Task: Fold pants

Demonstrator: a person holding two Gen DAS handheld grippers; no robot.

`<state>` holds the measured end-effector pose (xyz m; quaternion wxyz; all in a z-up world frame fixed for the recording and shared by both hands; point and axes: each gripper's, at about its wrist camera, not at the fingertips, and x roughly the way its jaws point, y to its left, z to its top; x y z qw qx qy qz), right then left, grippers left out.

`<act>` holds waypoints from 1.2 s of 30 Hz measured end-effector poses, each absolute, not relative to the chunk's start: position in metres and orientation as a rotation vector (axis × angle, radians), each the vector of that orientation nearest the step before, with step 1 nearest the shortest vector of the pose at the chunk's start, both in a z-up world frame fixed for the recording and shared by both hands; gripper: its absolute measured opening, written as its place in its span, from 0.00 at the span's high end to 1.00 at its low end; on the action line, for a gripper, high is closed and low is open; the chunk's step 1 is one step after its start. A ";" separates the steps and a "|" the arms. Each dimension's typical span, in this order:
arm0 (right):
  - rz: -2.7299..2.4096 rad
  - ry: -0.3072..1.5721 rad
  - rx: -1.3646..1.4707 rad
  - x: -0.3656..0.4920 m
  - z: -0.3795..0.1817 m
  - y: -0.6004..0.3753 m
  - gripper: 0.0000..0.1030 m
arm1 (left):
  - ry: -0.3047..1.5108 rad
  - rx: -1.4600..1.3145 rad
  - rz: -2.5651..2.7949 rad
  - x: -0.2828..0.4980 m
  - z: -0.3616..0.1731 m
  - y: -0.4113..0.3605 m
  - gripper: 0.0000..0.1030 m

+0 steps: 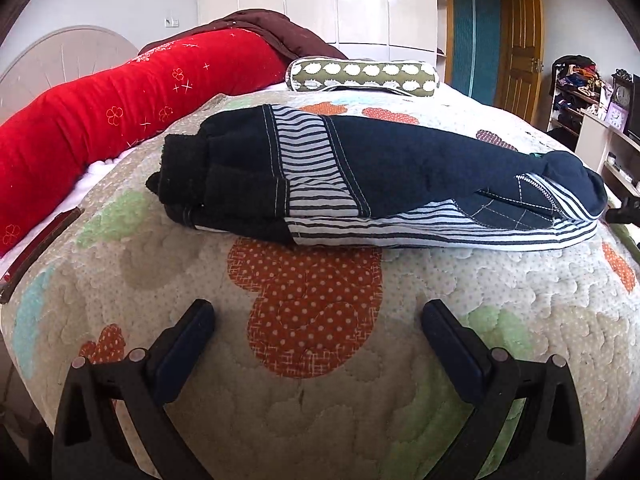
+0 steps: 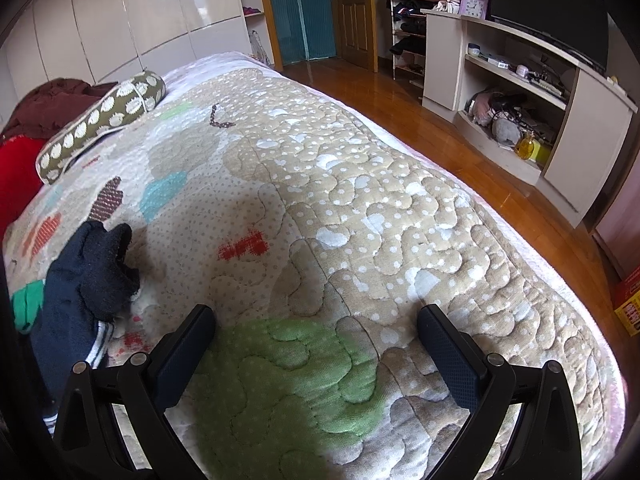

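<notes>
Navy pants [image 1: 392, 168] with striped white panels lie folded in a long bundle across the quilted bedspread [image 1: 320, 392], ahead of my left gripper [image 1: 318, 320]. The left gripper is open and empty, a short way in front of the pants. In the right wrist view one end of the pants [image 2: 84, 280] lies at the left, just left of my right gripper [image 2: 316, 326]. The right gripper is open and empty over the quilt [image 2: 360, 208]. Its tip shows at the right edge of the left wrist view, beside the pants' right end.
A long red bolster [image 1: 100, 116] and a dark red blanket [image 1: 272, 32] lie at the bed's head. An olive patterned pillow [image 1: 362, 74] lies beyond the pants. A TV cabinet [image 2: 520, 92] and wooden floor [image 2: 460, 152] are right of the bed.
</notes>
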<state>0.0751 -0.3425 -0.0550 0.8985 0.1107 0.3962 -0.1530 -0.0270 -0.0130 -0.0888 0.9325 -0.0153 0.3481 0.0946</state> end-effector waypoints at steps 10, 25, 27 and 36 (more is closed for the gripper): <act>-0.247 0.827 0.325 0.058 -0.049 -0.345 0.00 | 0.702 -0.022 0.198 -0.028 -0.089 -0.014 0.00; -0.278 0.931 0.043 0.046 -0.060 -0.306 0.00 | 0.706 -0.023 0.197 -0.028 -0.089 -0.015 0.00; -0.281 0.926 0.044 0.046 -0.060 -0.306 0.00 | 0.702 -0.019 0.201 -0.028 -0.089 -0.016 0.00; -0.290 0.904 0.032 0.043 -0.060 -0.303 0.00 | 0.693 -0.011 0.207 -0.030 -0.089 -0.018 0.00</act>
